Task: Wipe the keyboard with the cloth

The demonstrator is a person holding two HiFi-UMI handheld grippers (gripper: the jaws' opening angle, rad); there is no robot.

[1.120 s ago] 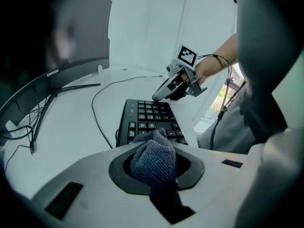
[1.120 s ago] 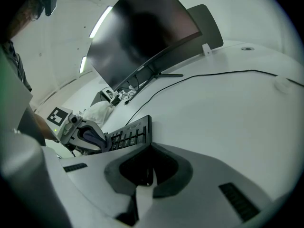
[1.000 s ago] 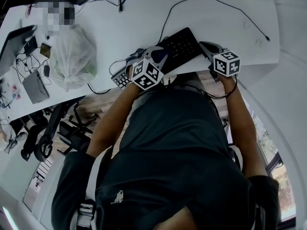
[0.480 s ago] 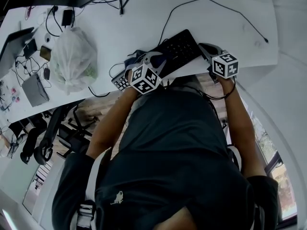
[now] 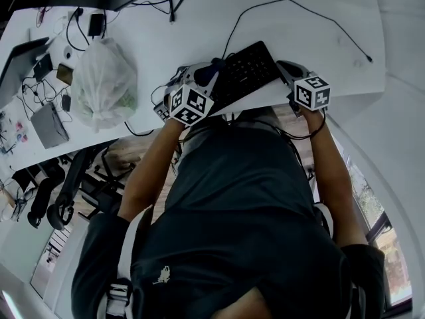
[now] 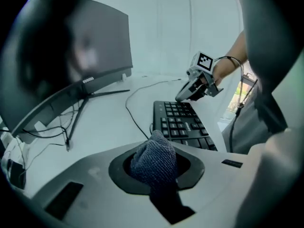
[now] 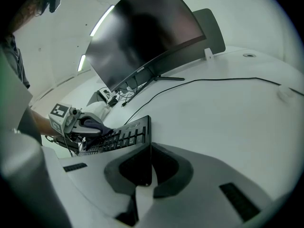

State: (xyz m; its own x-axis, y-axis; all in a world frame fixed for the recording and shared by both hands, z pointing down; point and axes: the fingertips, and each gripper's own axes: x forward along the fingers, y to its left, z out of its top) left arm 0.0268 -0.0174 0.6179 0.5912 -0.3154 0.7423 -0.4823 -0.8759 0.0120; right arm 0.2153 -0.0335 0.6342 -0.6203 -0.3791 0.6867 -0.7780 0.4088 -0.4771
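A black keyboard (image 5: 247,68) lies near the white desk's (image 5: 319,32) front edge. My left gripper (image 5: 199,78) hangs over the keyboard's left end, shut on a bunched blue-grey cloth (image 5: 207,72). In the left gripper view the cloth (image 6: 154,159) fills the space between the jaws, with the keyboard (image 6: 183,125) just beyond it. My right gripper (image 5: 291,70) is at the keyboard's right end, jaws shut with nothing between them. The right gripper view has its tip (image 7: 151,163) close to the keyboard's (image 7: 118,137) end corner; whether they touch I cannot tell. The left gripper (image 7: 85,122) and cloth (image 7: 96,126) show farther along the keyboard.
A curved monitor (image 6: 71,70) on a thin stand is at the back of the desk. A filled plastic bag (image 5: 103,82) lies left of the keyboard, with small devices and cables (image 5: 50,65) beyond it. A black cable (image 5: 292,8) crosses the desk behind the keyboard.
My left gripper has carried the cloth leftward along the keyboard, toward its left end. The right gripper has stayed at the right end.
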